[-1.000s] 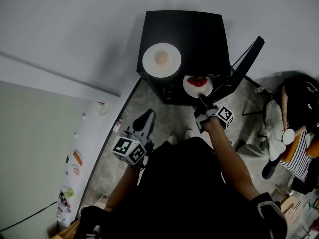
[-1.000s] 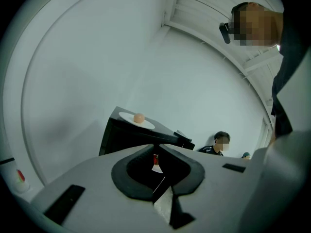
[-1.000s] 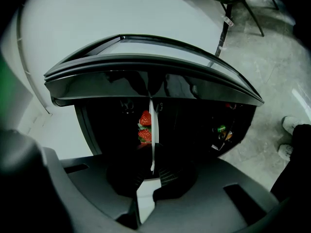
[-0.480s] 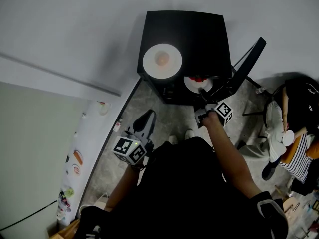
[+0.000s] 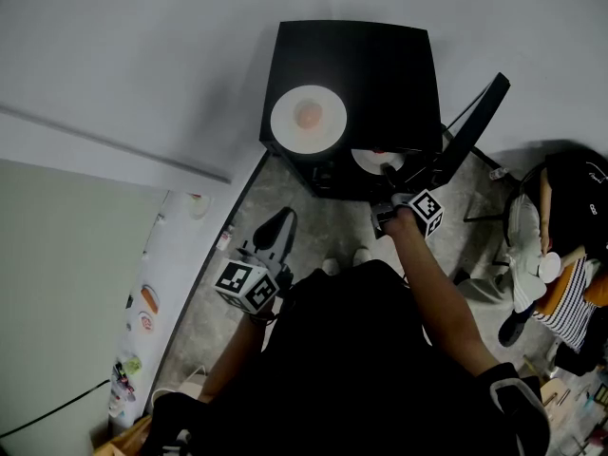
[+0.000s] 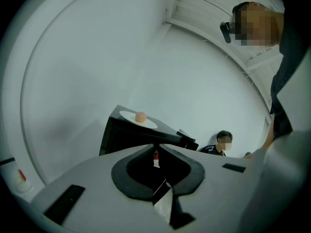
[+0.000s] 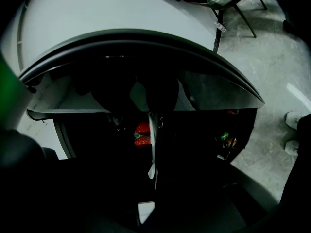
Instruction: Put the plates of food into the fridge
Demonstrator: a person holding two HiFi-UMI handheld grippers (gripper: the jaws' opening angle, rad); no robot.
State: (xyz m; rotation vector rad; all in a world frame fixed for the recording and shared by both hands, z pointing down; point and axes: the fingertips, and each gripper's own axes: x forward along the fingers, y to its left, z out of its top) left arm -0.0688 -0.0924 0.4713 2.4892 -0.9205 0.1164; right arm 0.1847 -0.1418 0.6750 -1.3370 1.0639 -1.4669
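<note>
White plate (image 5: 372,163) of strawberries (image 7: 142,128) sits partly inside the fridge (image 5: 380,65) at frame centre, the right gripper (image 5: 388,186) clamped on its rim. On the fridge top lies a second plate (image 5: 308,115). Lower left, the left gripper (image 5: 275,228) has its jaws together and holds nothing.

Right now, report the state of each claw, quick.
Left claw: closed, holding nothing.
Right claw: closed on the rim of the strawberry plate.
</note>
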